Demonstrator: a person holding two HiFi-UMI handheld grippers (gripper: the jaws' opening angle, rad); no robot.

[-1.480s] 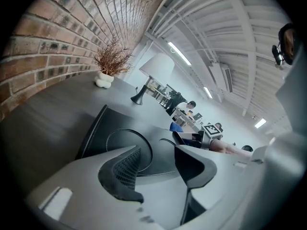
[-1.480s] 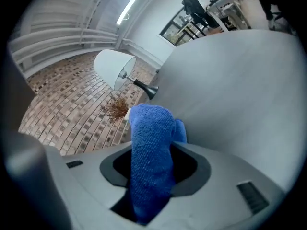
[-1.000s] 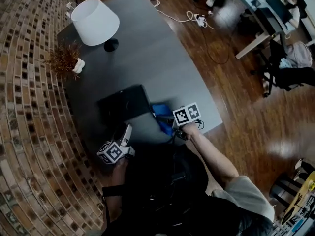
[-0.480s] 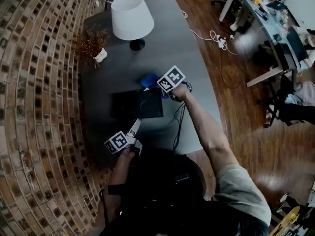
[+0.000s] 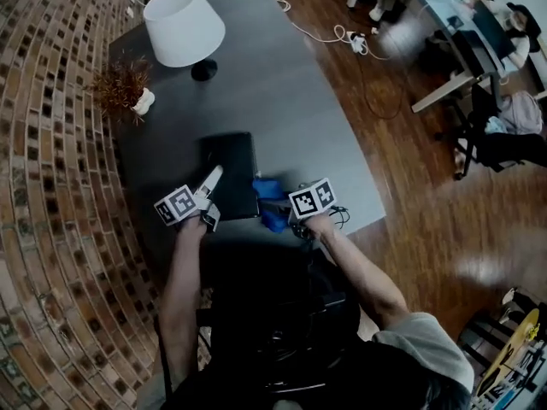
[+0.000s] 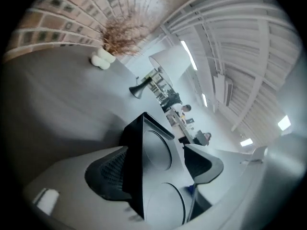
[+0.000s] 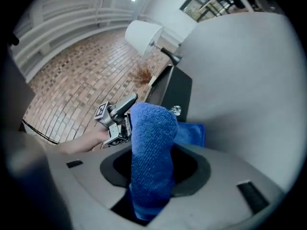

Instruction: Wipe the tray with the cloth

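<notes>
free: middle and far right of worktop (image 5: 291, 109) left bare | blocked: far-left corner by lamp (image 5: 184, 26) and plant (image 5: 122, 88); near edge by tray (image 5: 229, 165) and cloth (image 5: 267, 189) | left side closed off by brick wall (image 5: 51, 161)

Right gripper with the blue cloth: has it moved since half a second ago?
Yes. The right gripper, holding the blue cloth, moved away from the lamp, toward the table's near edge.

**Q:** What is worn?
**A:** A pale grey short sleeve (image 5: 427, 342) on the right shoulder. The torso clothing is dark.

**Q:** What markings show?
**A:** Black-and-white square markers cover the left cube (image 5: 175, 205) and the right cube (image 5: 312, 198). A thin black cable (image 5: 336, 218) loops beside the right cube.
</notes>
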